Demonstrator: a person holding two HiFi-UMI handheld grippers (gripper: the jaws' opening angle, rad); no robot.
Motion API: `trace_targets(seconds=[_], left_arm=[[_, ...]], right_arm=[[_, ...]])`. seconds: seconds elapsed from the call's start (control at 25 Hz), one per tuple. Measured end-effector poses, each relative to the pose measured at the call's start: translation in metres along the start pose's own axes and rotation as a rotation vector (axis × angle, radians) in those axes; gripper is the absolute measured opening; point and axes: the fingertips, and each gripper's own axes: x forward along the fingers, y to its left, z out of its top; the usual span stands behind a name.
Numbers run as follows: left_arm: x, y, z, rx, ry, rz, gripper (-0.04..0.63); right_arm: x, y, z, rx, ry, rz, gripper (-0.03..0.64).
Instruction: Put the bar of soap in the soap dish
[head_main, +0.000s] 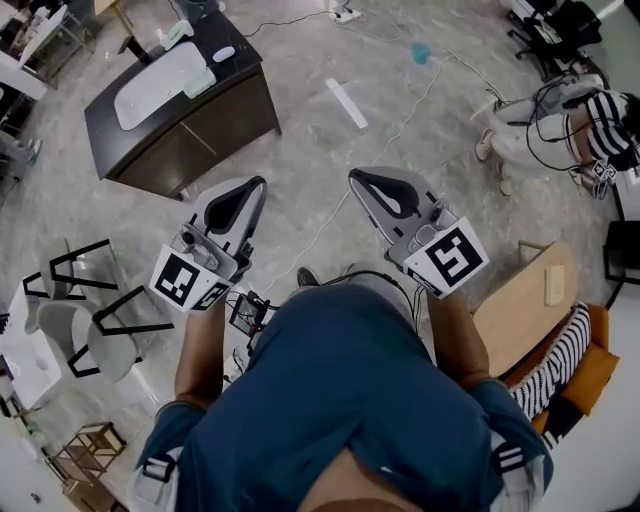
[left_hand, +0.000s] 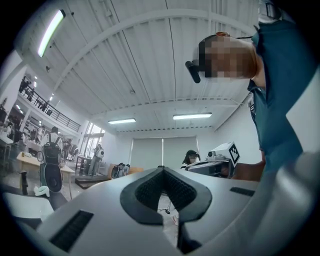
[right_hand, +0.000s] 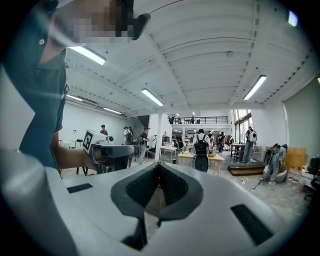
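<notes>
A dark vanity cabinet (head_main: 215, 125) with a white basin (head_main: 155, 85) stands on the floor at the far left of the head view. On its top lie a pale green block (head_main: 200, 82) and a small white oval item (head_main: 224, 53); which is the soap and which the dish is too small to tell. My left gripper (head_main: 258, 186) and right gripper (head_main: 357, 179) are held level in front of the person, well short of the cabinet. Both are shut with nothing between the jaws. Each gripper view looks across the room past its shut tips (left_hand: 161, 168) (right_hand: 159, 164).
Black-framed chairs (head_main: 95, 320) stand at the left. A white strip (head_main: 346, 103), a blue object (head_main: 421, 52) and cables lie on the grey floor ahead. A seated person (head_main: 560, 125) and a wooden board (head_main: 525, 300) are at the right.
</notes>
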Motion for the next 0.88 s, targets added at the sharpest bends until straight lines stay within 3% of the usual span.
trace_targets(seconds=[0.36,0.88], left_arm=[[0.035,0.058,-0.016,-0.010,0.023,0.071,0.003],[0.092,0.102,-0.008,0.059,0.015,0.209,0.003]], right_arm=[[0.048,-0.062,-0.014,0.002,0.033,0.071,0.014],[0.083,-0.145,-0.010,-0.024,-0.025,0.192,0.014]])
